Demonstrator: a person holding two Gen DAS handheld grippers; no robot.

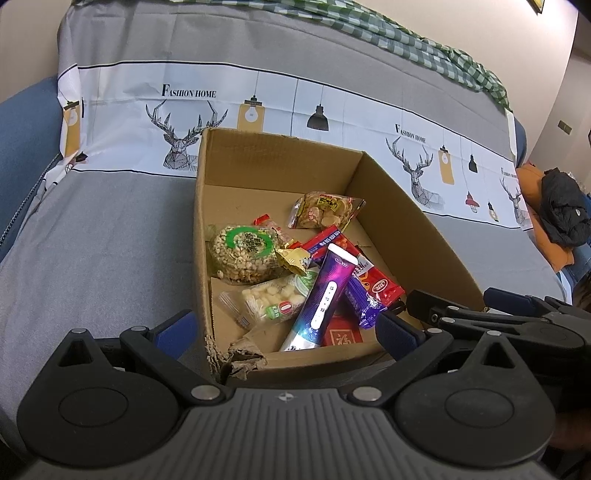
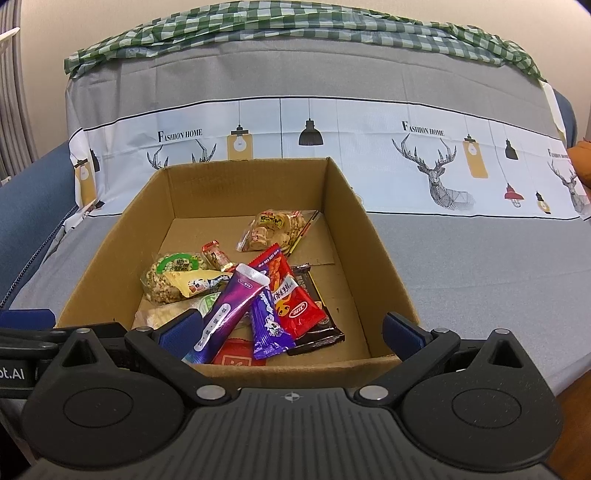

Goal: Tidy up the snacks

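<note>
Holding nothing, left gripper (image 1: 286, 328) and right gripper (image 2: 291, 330) both stand spread wide at lower frame. Snacks (image 2: 255, 291) lie heaped inside the cardboard box (image 2: 347, 206), centre frame; a red packet (image 2: 234, 356), possibly an envelope, is half hidden beneath them.

Even soft light, fisheye-bent edges

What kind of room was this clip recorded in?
Probably a home living room or bedroom: the open cardboard box of snacks sits on a grey printed "Fashion Home" cover over blue upholstery, with a green checked cloth along the back.
</note>
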